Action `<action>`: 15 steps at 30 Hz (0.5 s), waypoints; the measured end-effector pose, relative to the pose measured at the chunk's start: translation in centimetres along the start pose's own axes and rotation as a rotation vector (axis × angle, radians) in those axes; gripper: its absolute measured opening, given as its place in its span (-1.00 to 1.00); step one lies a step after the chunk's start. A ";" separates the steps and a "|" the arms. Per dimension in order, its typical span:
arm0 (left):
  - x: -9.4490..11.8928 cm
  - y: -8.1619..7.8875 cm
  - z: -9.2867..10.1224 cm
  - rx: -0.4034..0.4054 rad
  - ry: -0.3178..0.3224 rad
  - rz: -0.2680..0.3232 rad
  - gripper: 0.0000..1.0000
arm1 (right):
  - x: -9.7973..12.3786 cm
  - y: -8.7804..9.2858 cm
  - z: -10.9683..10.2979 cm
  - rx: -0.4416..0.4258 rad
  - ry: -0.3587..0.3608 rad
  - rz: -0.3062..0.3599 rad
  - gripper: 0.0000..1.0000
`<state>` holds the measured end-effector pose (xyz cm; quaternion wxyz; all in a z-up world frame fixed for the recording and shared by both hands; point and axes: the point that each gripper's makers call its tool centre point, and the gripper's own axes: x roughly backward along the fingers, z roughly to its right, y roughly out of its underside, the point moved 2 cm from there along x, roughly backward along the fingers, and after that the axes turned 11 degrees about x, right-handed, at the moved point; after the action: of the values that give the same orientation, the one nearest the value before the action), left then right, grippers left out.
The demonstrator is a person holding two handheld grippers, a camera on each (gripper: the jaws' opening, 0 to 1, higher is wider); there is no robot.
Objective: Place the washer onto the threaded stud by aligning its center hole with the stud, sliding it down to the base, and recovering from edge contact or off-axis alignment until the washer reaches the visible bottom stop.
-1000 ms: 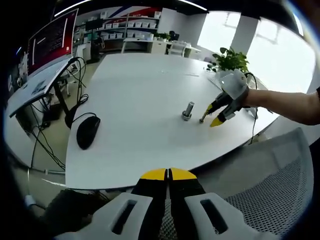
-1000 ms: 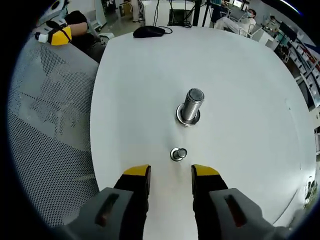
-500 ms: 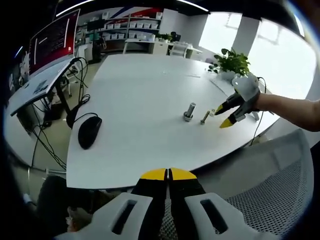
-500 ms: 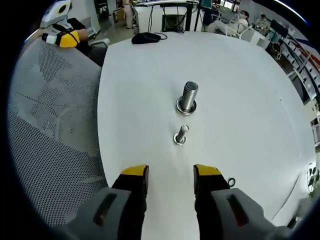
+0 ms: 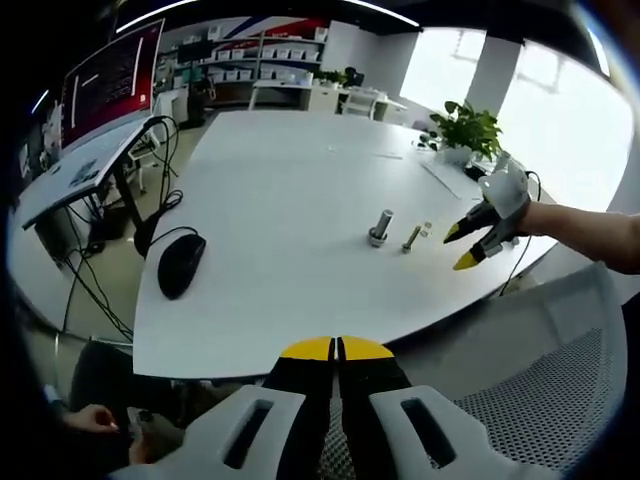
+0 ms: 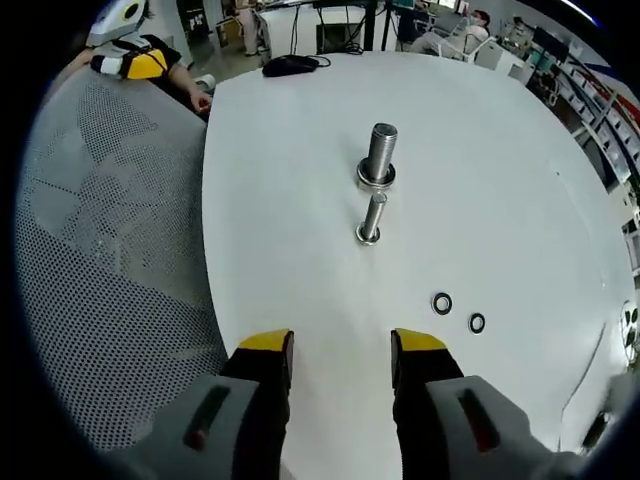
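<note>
Right gripper view, near to far: the right hand-held gripper (image 6: 340, 345) hangs above the near edge of the white bench (image 6: 500, 160) with its yellow-tipped jaws apart and nothing between them. To its right, just beyond the jaw tips, two small dark rings lie flat on the bench surface, the nearer washer (image 6: 442, 302) and a second washer (image 6: 477, 323) beside it but not touching. Farther on, near the centre line, stands a small threaded stud (image 6: 371, 217), upright on its flanged base; just behind it is a larger threaded stud (image 6: 379, 154) with a collar already at its foot. A mesh chair back (image 6: 110, 260) borders the bench on the left, and a black mouse (image 6: 291, 65) rests at the far edge. Left gripper view: the left hand-held gripper (image 5: 337, 349) is held back off the bench with its jaws pressed together, empty; the right one appears at far right, beyond both studs. Judged from this layout, the step in hand is picking up a washer: the open jaws should come down over one ring's rim, pinch it by opposite edges so the centre hole stays clear, then carry it level over a stud's tip before lowering.
</note>
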<state>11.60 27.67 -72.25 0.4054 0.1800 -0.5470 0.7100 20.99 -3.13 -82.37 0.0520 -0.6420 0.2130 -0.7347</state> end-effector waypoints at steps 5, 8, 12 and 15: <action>0.0 0.0 0.0 -0.002 0.001 -0.002 -1.00 | 0.0 0.5 -0.4 -0.002 -0.003 -0.006 -0.17; 0.1 -0.1 0.0 0.003 0.005 0.011 -1.00 | 0.0 0.9 -0.3 -0.002 0.003 -0.016 -0.17; 0.1 -0.1 -0.3 0.014 -0.020 0.011 -1.00 | 0.1 1.4 -0.2 -0.011 0.004 -0.019 -0.17; 0.1 -0.1 -0.2 0.015 -0.011 0.015 -1.00 | 0.2 2.0 -0.3 -0.017 0.001 -0.025 -0.18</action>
<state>11.71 27.88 -72.18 0.3956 0.1828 -0.5454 0.7160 20.31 -4.92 -82.98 0.0372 -0.6446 0.2109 -0.7339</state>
